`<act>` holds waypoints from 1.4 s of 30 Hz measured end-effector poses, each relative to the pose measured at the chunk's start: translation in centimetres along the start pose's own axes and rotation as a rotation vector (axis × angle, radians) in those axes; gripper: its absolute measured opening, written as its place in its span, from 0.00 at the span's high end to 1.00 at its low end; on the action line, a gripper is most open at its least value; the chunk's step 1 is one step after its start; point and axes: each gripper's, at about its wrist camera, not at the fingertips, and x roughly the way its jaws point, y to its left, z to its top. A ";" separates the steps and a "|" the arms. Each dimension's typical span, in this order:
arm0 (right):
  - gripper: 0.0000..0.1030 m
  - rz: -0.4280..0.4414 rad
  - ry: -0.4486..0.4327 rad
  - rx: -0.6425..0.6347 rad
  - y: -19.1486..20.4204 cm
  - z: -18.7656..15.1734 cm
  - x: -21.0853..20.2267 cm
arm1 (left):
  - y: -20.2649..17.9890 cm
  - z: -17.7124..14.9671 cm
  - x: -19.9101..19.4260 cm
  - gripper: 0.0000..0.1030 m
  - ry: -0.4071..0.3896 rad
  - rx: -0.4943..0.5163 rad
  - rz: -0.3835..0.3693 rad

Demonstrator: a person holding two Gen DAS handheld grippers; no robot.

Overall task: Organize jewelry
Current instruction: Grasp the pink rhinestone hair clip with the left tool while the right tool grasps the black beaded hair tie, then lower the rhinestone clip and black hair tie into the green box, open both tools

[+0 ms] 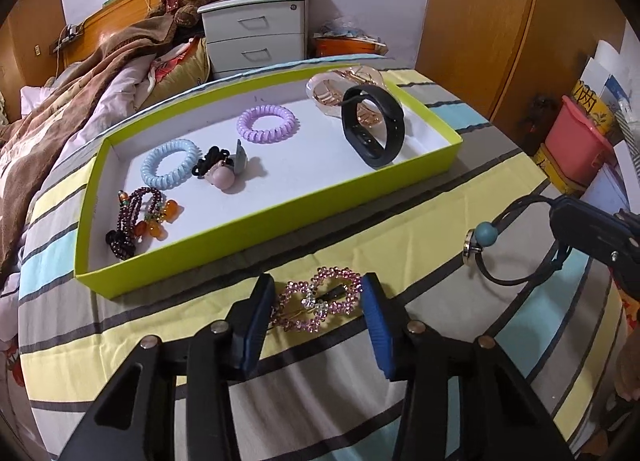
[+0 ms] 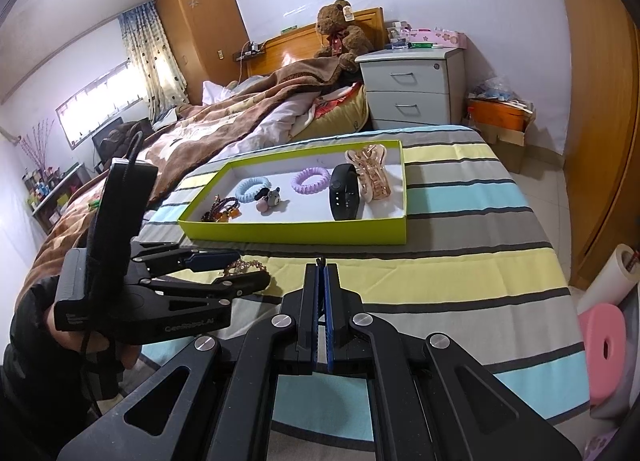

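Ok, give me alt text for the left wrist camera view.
The open left gripper straddles a pink rhinestone clip on a striped bedspread. Behind it, a lime tray holds two coil hair ties, a bead bracelet, a black band and a claw clip; the right gripper holds a cord necklace at right.

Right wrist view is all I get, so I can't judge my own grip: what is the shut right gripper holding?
Observer: The right gripper pinches a black cord that carries a blue bead and a metal ring.
Operator: Is the left gripper closed on that sparkly clip?
Observer: No. The left gripper is open, with one finger on either side of the pink clip, which lies on the striped bedspread.
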 end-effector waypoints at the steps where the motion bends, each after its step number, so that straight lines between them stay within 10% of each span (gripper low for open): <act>1: 0.98 0.001 -0.001 -0.001 0.0 0.0 0.0 | 0.0 0.0 -0.1 0.55 -0.002 -0.002 -0.002; 42: 0.98 0.033 0.007 -0.084 3.9 7.2 6.5 | 9.6 7.3 -3.8 0.55 -0.152 -0.163 0.016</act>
